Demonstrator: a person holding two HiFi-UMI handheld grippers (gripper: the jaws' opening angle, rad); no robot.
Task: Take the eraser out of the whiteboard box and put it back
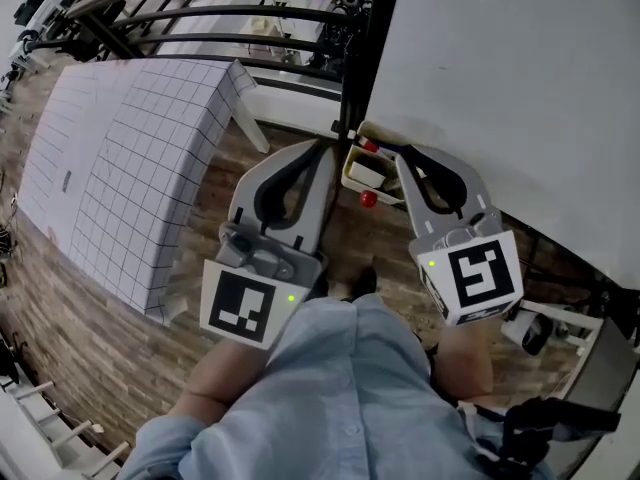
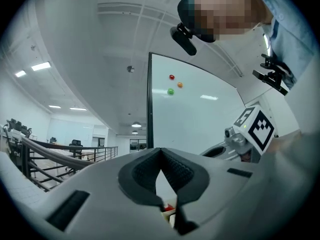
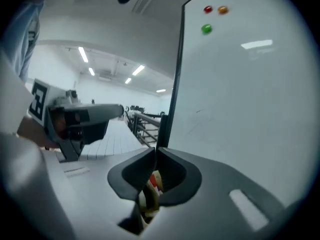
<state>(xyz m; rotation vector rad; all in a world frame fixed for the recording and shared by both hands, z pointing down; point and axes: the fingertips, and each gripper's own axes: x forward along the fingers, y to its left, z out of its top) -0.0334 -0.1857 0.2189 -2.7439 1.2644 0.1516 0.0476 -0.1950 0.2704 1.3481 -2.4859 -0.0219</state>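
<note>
**Q:** Where is the pale block eraser (image 1: 366,173) found?
**A:** In the cream whiteboard box (image 1: 348,180), it seems. The grey left gripper (image 1: 325,148) and right gripper (image 1: 393,152) are held beside it, jaws pressed together, empty.
**Q:** Hazard?
**A:** The box may be knocked if the jaws are not spread first.

Head view looks down; both gripper views face the whiteboard (image 2: 200,119).

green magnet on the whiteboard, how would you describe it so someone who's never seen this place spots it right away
Start at the big whiteboard and look high up, close to its black frame edge, where three small round magnets cluster. The green magnet is the lowest of them, just under the red magnet that has the orange magnet beside it. It is the only green one.
</note>
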